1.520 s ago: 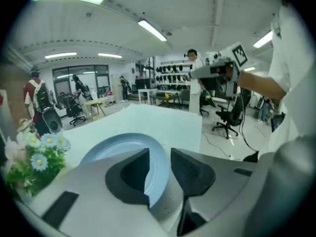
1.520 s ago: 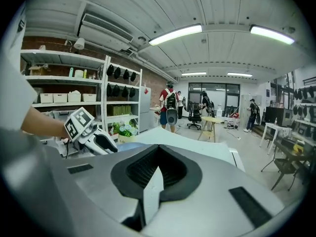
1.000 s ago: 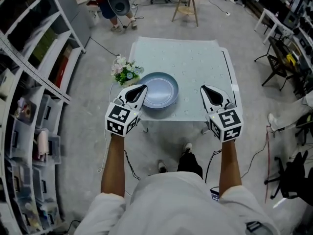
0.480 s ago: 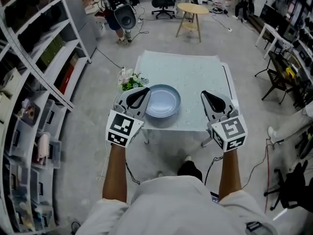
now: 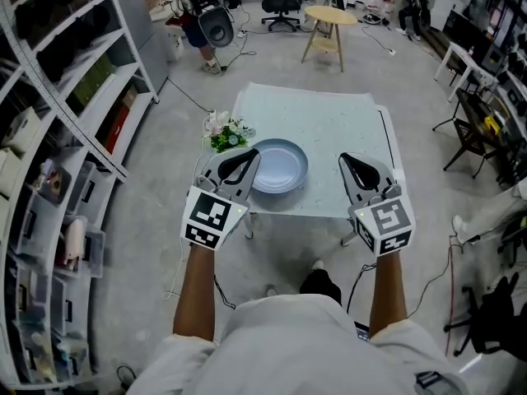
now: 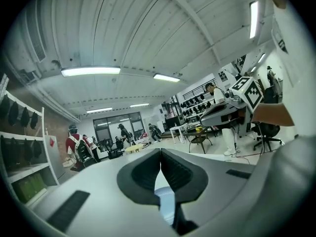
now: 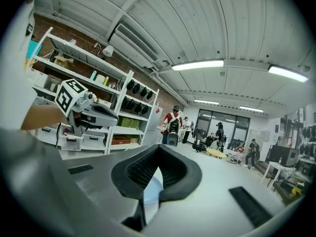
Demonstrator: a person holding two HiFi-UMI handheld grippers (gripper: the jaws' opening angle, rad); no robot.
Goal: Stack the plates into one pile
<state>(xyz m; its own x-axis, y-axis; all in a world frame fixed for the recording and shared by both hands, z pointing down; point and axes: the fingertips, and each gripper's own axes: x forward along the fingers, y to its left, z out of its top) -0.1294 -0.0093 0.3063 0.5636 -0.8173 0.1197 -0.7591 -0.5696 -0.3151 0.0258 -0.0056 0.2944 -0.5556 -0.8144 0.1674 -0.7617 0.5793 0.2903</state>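
A pile of light blue plates point(image 5: 277, 166) sits on the pale green table point(image 5: 329, 130), near its front left corner. My left gripper point(image 5: 250, 154) is shut and empty, held above the table's front left, its tip over the pile's left rim. My right gripper point(image 5: 347, 158) is shut and empty too, raised over the table's front right, apart from the plates. In the left gripper view the left gripper point(image 6: 160, 154) points nearly level and a sliver of the plates point(image 6: 165, 204) shows below the jaws. The right gripper view shows the right gripper point(image 7: 159, 150) the same, with the plates point(image 7: 152, 190) underneath.
A small bunch of flowers point(image 5: 226, 132) stands at the table's left edge beside the plates. Shelving point(image 5: 58, 122) runs along the left. A round wooden stool point(image 5: 328, 21) and office chairs stand beyond the table; people are at the far end of the room.
Both grippers rose a little, still shut and empty, and the table and room slid slightly in the head view. The plate pile has not moved.
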